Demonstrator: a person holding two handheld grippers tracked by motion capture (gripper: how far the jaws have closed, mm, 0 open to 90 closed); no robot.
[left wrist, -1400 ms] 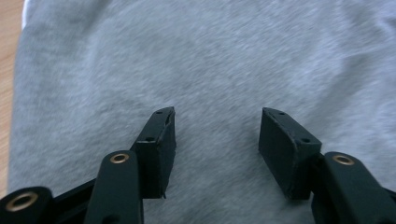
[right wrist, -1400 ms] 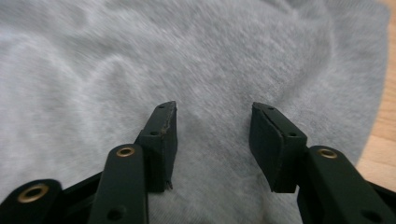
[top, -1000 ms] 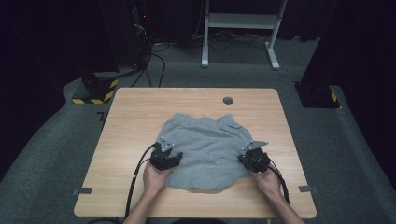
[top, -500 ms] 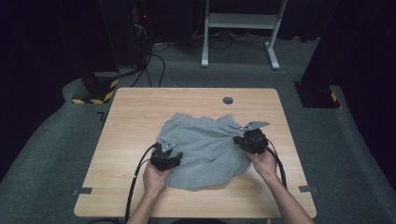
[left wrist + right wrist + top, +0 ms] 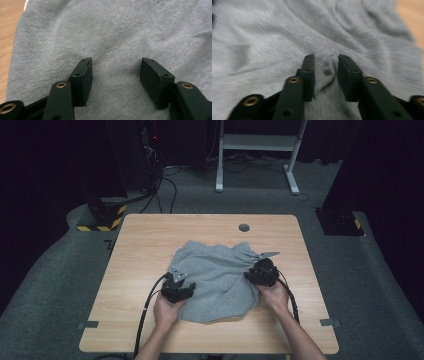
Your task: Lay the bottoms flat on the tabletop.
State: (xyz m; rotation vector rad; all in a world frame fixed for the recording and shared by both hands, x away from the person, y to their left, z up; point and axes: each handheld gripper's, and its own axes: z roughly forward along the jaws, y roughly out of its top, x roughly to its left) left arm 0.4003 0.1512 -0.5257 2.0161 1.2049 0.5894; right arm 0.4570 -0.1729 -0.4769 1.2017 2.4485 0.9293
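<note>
A crumpled grey fabric garment point(image 5: 215, 270) lies on the middle of the wooden table point(image 5: 145, 240). My left gripper point(image 5: 181, 287) rests on its near left part. In the left gripper view this gripper point(image 5: 115, 72) is open, its jaws spread with flat grey cloth point(image 5: 112, 32) under them. My right gripper point(image 5: 254, 274) sits at the garment's right edge. In the right gripper view it point(image 5: 325, 67) is shut on a pinched ridge of the grey cloth point(image 5: 274, 37). A hand holds each gripper.
A small round dark grommet point(image 5: 244, 227) sits near the table's far edge. Bare wood surrounds the garment on all sides. Beyond the table there are a white frame point(image 5: 255, 150), a yellow-black striped base point(image 5: 100, 220) and cables on the dark floor.
My right gripper has moved away from the person and inward, pulling the garment's near right part with it, so the cloth is now narrower. The left gripper has stayed in place.
</note>
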